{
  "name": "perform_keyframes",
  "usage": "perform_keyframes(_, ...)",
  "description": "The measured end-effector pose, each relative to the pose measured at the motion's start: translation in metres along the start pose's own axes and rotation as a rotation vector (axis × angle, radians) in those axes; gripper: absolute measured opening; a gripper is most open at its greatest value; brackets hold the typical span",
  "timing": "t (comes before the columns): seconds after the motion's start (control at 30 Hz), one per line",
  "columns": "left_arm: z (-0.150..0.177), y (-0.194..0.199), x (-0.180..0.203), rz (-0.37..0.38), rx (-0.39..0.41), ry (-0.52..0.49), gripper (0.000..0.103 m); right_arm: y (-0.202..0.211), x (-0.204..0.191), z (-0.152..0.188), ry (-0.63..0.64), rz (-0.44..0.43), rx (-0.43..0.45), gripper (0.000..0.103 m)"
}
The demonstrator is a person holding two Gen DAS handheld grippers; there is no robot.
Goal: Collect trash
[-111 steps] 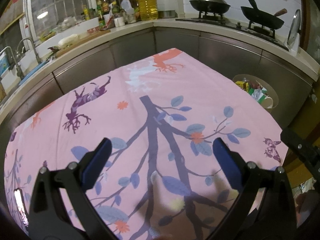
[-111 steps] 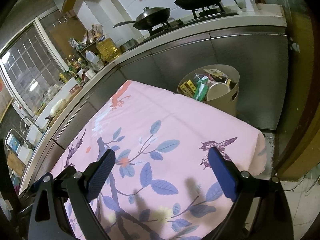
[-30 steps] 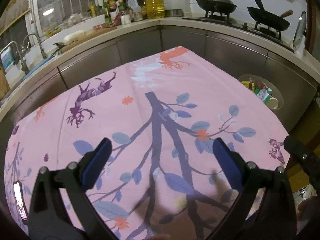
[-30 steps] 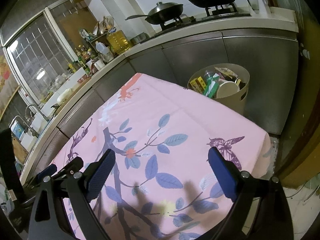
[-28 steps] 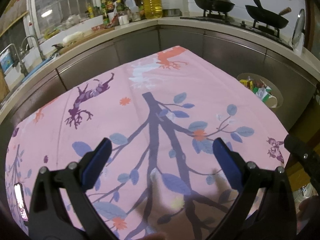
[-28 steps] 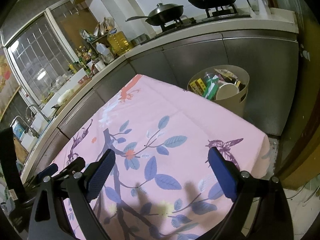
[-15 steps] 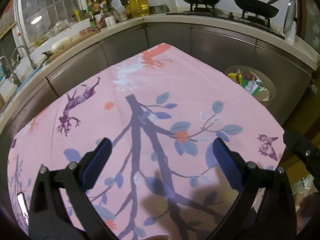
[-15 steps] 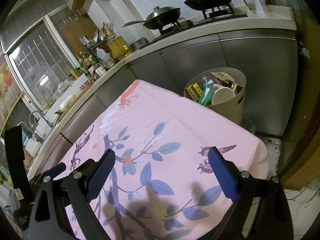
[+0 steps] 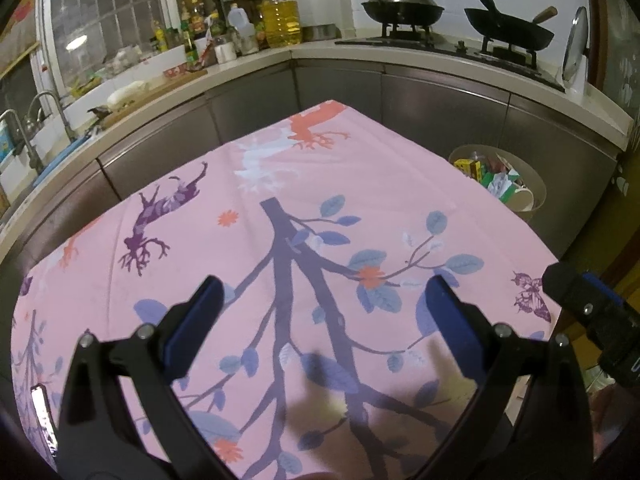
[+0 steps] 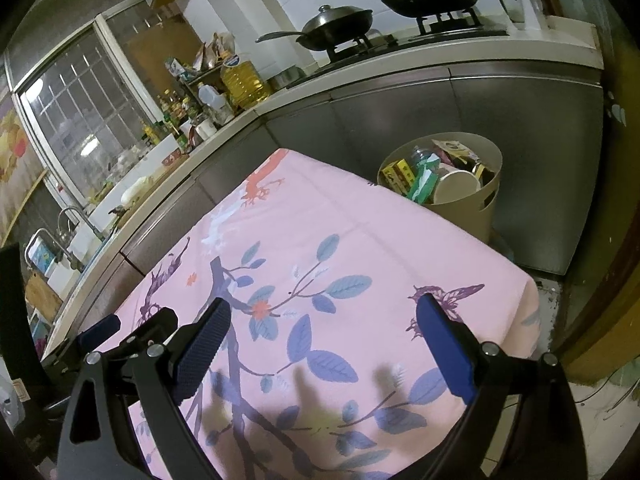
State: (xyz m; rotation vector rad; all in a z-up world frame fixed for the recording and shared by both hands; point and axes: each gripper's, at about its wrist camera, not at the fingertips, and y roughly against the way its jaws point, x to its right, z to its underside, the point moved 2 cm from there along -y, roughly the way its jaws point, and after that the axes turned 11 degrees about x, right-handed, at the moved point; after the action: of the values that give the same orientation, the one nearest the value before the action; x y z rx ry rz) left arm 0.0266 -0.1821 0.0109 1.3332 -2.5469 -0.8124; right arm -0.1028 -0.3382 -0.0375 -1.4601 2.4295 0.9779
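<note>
Right wrist view has lifted a little; the bin (image 10: pixel 472 204) is full of trash (image 10: pixel 424 180). Left gripper (image 9: pixel 320 320) and right gripper (image 10: pixel 320 340) hang spread wide and empty over the bare pink cloth (image 10: pixel 320 240). The job looks done.

Pink tablecloth (image 9: pixel 400 184), blue leaves, purple branches; beige bin (image 10: pixel 486 204); blue-padded tools.
</note>
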Motion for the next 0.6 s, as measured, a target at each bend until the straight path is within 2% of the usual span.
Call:
perform_keyframes(0.37,-0.003,0.007,-0.015,-0.056,0.042,-0.004,0.097,0.001,-0.012,0.001,0.033,0.003,0.005,0.09)
perform_keyframes(0.6,-0.025,0.012,-0.018,-0.03,0.092,-0.009,0.097,0.004,-0.021,-0.014,0.065,-0.02,0.023,0.09)
